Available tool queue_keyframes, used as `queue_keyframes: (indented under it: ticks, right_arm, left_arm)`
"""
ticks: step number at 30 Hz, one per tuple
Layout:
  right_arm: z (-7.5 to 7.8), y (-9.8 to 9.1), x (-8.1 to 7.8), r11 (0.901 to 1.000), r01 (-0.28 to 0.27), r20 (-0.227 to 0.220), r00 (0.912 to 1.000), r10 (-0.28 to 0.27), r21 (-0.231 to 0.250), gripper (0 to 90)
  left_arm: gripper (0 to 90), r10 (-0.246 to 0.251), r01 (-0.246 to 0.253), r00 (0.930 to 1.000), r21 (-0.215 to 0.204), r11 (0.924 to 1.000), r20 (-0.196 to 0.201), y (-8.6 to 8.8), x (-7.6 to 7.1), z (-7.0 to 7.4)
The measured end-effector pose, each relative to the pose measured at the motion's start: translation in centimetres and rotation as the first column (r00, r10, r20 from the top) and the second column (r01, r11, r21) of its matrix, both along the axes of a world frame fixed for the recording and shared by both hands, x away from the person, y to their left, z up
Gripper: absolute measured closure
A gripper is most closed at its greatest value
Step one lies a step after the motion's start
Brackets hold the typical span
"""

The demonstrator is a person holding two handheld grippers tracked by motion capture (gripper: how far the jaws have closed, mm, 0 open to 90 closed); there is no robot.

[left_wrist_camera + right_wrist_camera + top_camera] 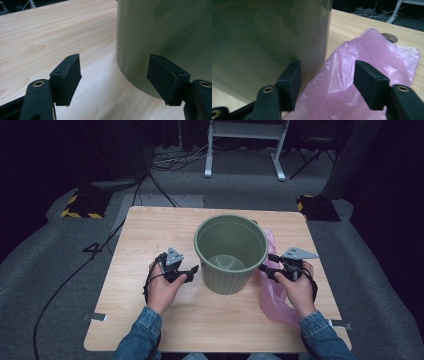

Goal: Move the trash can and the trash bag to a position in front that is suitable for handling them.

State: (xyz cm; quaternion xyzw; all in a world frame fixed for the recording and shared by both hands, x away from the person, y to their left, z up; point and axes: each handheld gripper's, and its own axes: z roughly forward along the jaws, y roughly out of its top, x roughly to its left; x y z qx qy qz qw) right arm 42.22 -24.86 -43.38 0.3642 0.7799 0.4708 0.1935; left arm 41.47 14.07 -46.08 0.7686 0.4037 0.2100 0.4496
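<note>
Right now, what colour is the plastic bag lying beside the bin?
Pink and see-through. The bag shows best in the right gripper view, next to the green bin.

Both forearms, in denim sleeves, come in from below. The left tongs [192, 270] and the right tongs [263, 268] point inward toward each other, both with jaws apart and holding nothing.

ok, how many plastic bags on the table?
1: a pink plastic bag lying on the table against the right side of the green bin; the bin may hide more behind it.
</note>
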Motion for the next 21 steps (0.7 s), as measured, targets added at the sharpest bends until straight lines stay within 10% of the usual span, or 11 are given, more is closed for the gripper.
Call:
queue_keyframes:
  ticks: [13,21]
  right_arm:
    - [-1.0,0.9,1.3,0.9997,0.006,-0.011,0.9999,-0.006,-0.025,49.5]
    - [-1.3,0.6,-0.3,0.9991,-0.041,-0.020,0.9990,0.040,-0.013,44.2]
  left_arm:
    - [47.8,-0.037,0.037,0.9976,0.007,0.9993,0.058,-0.2,0.3,-0.7]
    - [43.2,-0.040,0.039,0.9976,0.014,0.9991,0.057,0.3,-1.1,-0.7]
